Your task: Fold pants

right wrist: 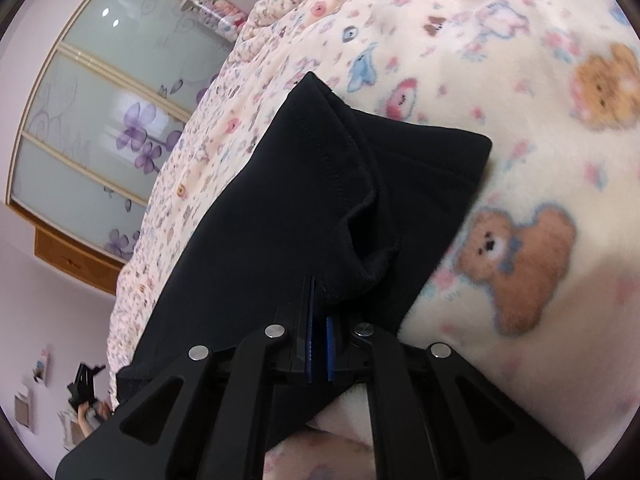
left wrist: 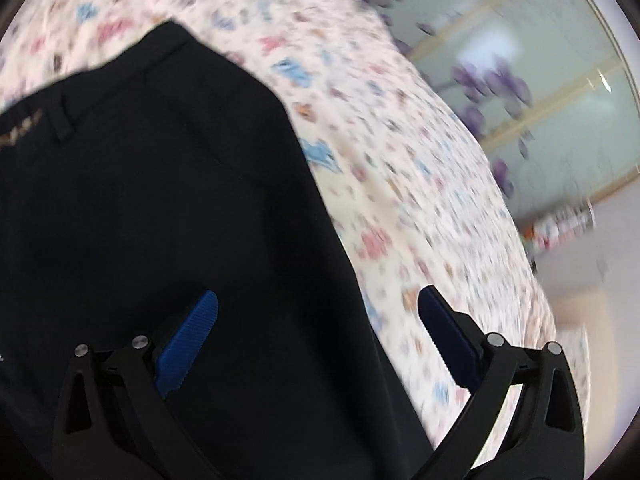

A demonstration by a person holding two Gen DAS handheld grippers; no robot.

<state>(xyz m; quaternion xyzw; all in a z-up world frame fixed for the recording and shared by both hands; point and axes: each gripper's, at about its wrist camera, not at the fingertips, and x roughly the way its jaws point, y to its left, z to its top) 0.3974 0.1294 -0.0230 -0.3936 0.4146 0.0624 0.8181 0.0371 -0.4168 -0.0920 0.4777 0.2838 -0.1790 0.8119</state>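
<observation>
1. The right gripper [right wrist: 318, 300] is clamped tight, its two blue pads pressed together on a fold of the black pants [right wrist: 304, 200]; the cloth is pinched right at the fingertips and bunches into a small pucker just beyond them
2. Ahead of that claw the hemmed leg ends, with their stitched edges, lie stacked on the teddy-bear blanket [right wrist: 520, 128]; the blanket spreads away to the claw's right and ahead
3. To the right claw's left, past the pants, is the small-print floral sheet [right wrist: 208, 152], and beyond it a wardrobe [right wrist: 100, 120] with frosted doors bearing purple flowers
4. The left gripper [left wrist: 318, 312] stands wide apart with nothing between its blue fingers [left wrist: 192, 340]; it hovers over the pants [left wrist: 160, 200], holding none of the cloth
5. Under and ahead of the left claw lies the waist end, a belt loop [left wrist: 64, 118] showing at far left; this view is blurred
6. To the left claw's right the floral sheet [left wrist: 400, 200] runs on, with the wardrobe [left wrist: 540, 100] beyond
</observation>
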